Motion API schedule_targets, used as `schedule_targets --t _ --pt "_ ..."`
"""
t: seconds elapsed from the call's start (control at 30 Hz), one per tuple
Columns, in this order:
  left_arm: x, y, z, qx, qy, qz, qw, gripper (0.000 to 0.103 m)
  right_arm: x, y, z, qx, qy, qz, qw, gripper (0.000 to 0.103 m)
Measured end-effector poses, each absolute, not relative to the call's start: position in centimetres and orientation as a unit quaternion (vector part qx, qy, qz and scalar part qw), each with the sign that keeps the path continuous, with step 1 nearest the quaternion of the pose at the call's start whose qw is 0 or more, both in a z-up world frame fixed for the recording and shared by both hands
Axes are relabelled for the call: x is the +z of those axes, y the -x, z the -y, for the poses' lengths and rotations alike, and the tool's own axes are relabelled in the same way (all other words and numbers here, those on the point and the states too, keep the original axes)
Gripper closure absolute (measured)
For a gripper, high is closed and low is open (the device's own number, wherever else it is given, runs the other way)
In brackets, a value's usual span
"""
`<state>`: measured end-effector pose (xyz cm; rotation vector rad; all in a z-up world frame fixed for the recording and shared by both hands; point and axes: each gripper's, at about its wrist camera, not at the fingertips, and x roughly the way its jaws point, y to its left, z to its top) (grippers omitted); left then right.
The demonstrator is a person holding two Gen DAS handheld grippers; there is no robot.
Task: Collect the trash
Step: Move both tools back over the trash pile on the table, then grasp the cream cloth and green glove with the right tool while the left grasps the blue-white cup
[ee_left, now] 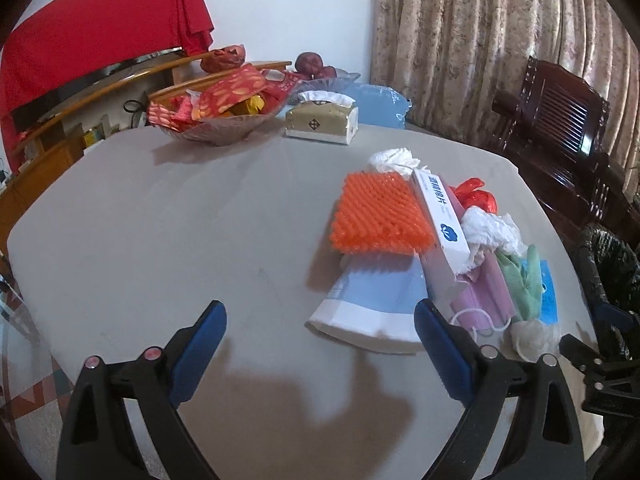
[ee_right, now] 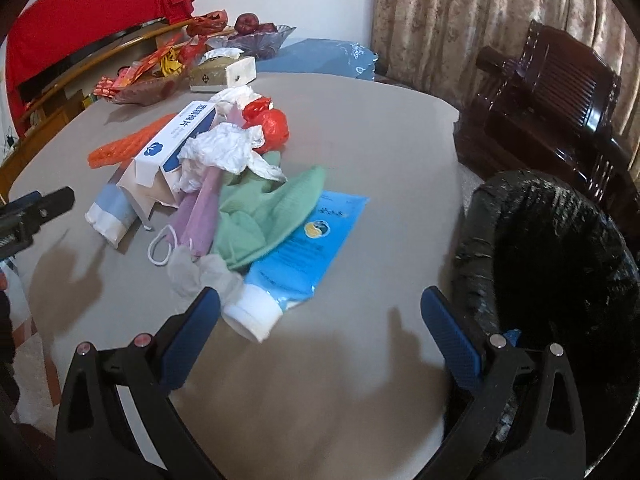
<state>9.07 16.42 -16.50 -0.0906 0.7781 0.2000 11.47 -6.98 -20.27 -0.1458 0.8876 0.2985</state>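
Right gripper: jaws spread wide, nothing between them, held low over the near edge of the grey table. Its left blue finger is just beside the white cap of the blue tube, apart from it as far as the wrist view shows. Left gripper: likewise spread and empty, its right finger close to the corner of the white-and-blue box and the pink face mask. Trash sits in one overlapping heap mid-table: orange bumpy mat, pale blue pouch, crumpled white paper, red plastic bag, green cloth, grey wad. Black-lined bin stands off the table edge, to the right. Risks, judged: items overlap, so pinching one may drag neighbours; the mask loop could snag and trail. The tube is slick and rounded; a grip at the cap could let it swing or slip. Soft wads may be only half caught and fall short of the bin. Both tools working the same heap could collide. The tissue holder and snack bowl behind are likely not trash; reaching long risks disturbing them.
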Motion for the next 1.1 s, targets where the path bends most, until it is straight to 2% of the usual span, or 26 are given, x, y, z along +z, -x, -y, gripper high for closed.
schedule_targets --t 0.3,0.43,0.53,0.67,0.77,0.87,1.1 --pt "-16.2 -9.2 -16.5 0.103 0.036 -0.376 0.920 0.010 -19.4 -12.1 4.6 0.185 0.048 -0.414 0.890 0.006" --pt "-16.0 -9.2 -17.2 0.109 0.035 -0.372 0.921 0.010 -20.4 -12.6 2.1 0.208 0.062 -0.427 0.878 0.024" --pt "-16.0 -9.4 -17.2 0.105 0.033 -0.371 0.922 0.010 -21.4 -13.2 1.1 0.202 0.072 -0.442 0.871 0.032" --pt "-16.5 -10.1 -16.9 0.086 0.042 -0.377 0.921 0.010 -22.0 -13.3 0.9 0.210 0.089 -0.443 0.867 0.057" --pt "-17.2 -11.1 -16.3 0.069 0.046 -0.384 0.920 0.010 -21.5 -13.7 1.6 0.223 0.072 -0.449 0.862 0.071" --pt "-17.9 -12.2 -15.7 0.057 0.047 -0.395 0.916 0.010 -21.0 -13.5 2.1 0.225 0.070 -0.445 0.864 0.074" --pt "-20.2 -14.8 -14.4 0.049 0.029 -0.423 0.904 0.010 -21.0 -13.5 3.1 0.224 0.057 -0.446 0.865 0.074"
